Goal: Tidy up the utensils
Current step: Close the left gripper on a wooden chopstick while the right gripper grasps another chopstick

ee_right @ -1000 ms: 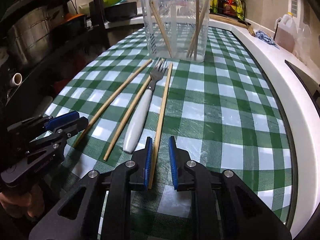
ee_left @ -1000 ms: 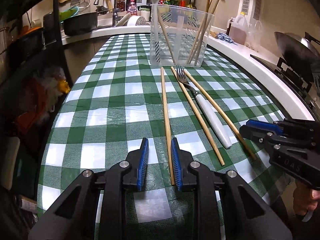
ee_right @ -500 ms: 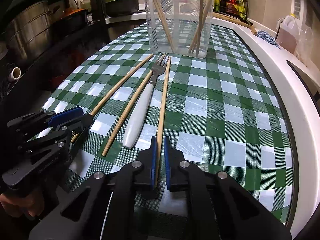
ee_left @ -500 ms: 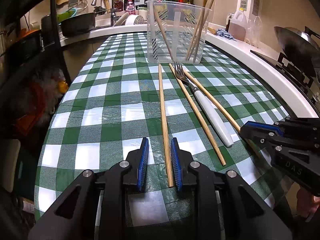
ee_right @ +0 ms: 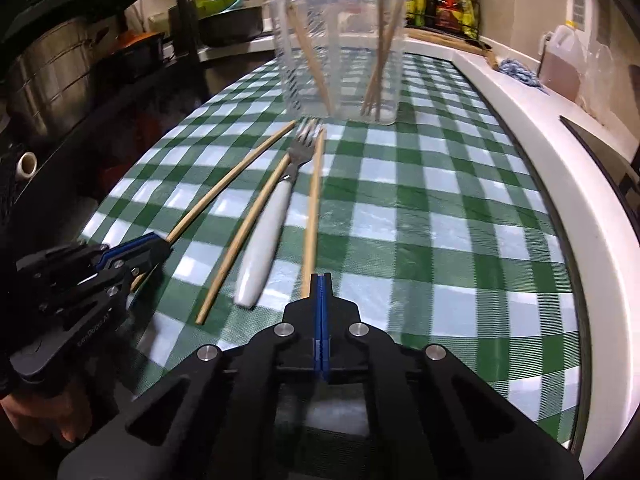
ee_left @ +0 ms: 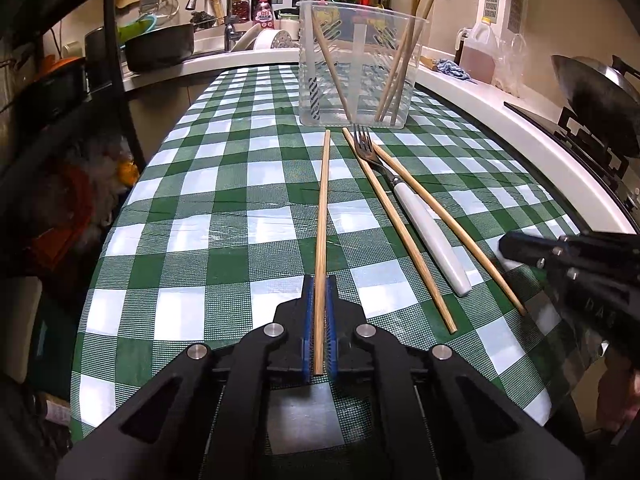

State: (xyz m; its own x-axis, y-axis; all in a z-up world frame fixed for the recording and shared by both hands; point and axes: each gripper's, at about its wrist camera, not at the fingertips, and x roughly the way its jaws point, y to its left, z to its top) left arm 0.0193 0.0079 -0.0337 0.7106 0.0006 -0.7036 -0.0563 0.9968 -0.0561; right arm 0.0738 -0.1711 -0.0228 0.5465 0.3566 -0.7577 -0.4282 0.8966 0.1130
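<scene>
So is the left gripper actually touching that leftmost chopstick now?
Touching. In the left wrist view the left gripper has just closed, and its blue pads press both sides of the leftmost chopstick, with no gap visible.

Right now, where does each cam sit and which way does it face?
Left wrist: on the left gripper, angled down along the checked table toward the clear plastic holder; own fingers pinch the left chopstick; right gripper at the right edge.
Right wrist: on the right gripper, same heading; fingers shut on the right chopstick; left gripper and a hand at left.
Shared: holder, white-handled fork, middle chopstick.
</scene>
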